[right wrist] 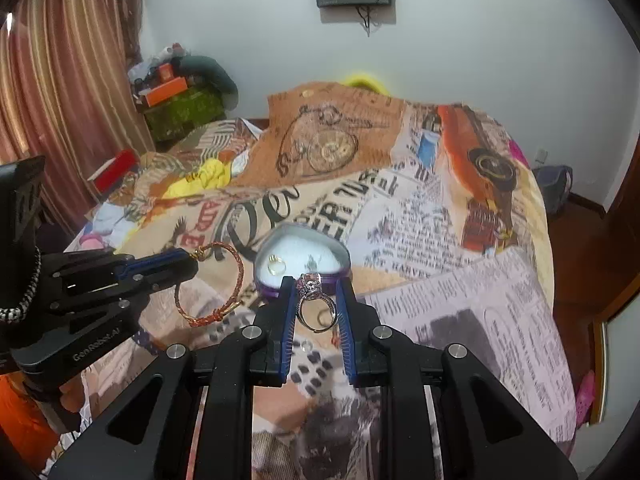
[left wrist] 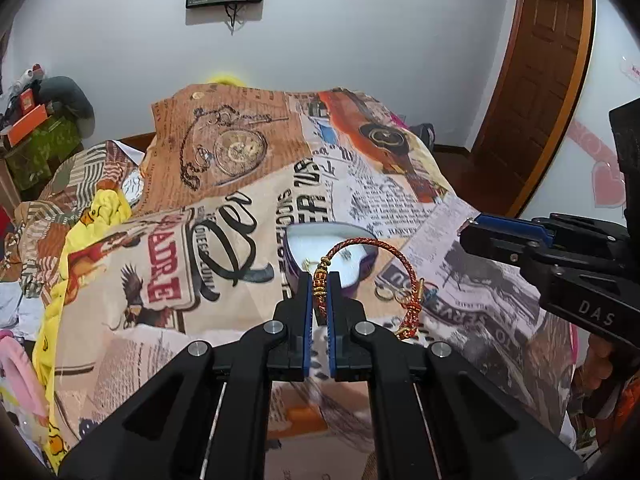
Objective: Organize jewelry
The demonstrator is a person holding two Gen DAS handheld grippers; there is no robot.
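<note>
The left gripper [left wrist: 319, 280] is clamped on a red braided bracelet [left wrist: 376, 246], its blue pads pinching the beaded section while the rest of the loop arcs out to the right, clear of the patterned bedspread [left wrist: 240, 208]. From the right wrist view the same bracelet [right wrist: 236, 268] hangs at the left of the scene, just left of the box.

The right gripper [right wrist: 316, 296] holds a silver ring [right wrist: 314, 302] with a large stone setting, the band spanning the gap between its 2 fingers, so the jaws are pressed in on the ring rather than fully together. It sits just near of the heart-shaped box [right wrist: 344, 264], a purple-walled box with a white lining.

The task looks partly done. 1 gold ring [right wrist: 277, 266] already lies in the box on the left half of the lining, and a small dark piece, too small to identify, sits further right inside. Both held pieces are not yet in the box. At least 2 more items lie on the bedspread near the box: a small clear ring [right wrist: 307, 346] close to the right gripper's fingers, and some thin gold hoops [left wrist: 386, 292] seen in the left wrist view beneath the bracelet loop.

So the judgement is roughly mid-task: the ring and the bracelet to be set in, then the loose pieces gathered.
</note>
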